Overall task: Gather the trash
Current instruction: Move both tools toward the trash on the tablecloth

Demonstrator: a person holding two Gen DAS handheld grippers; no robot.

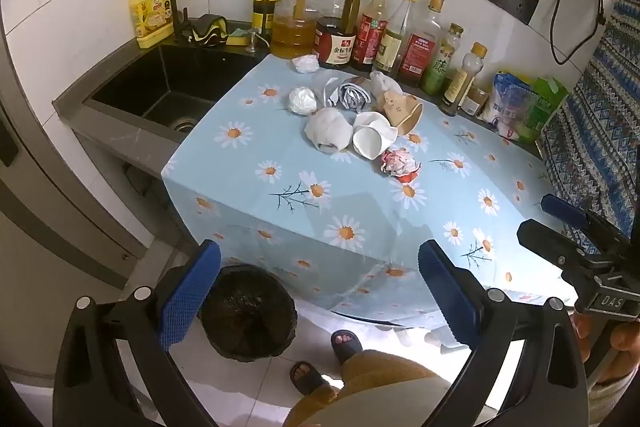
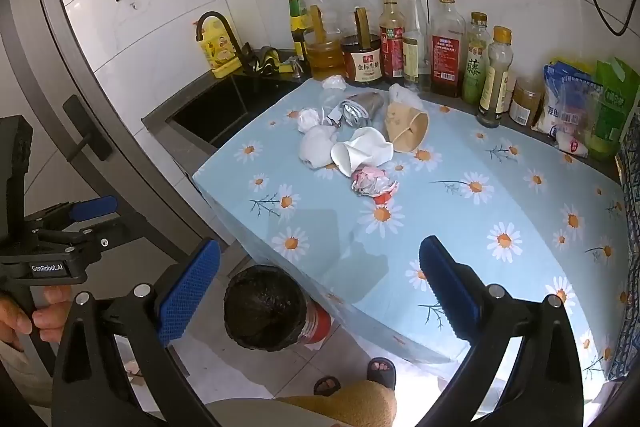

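Lying on its side at centre frame, the white paper cup [image 1: 374, 139] points its open mouth toward the lower left, in a trash cluster mid-tablecloth [image 1: 352, 203]. Bare cloth runs down to the near edge; the bin [image 1: 248, 311] stands below. Left gripper [image 1: 320, 291] and right gripper [image 2: 320, 291] hang spread, empty.
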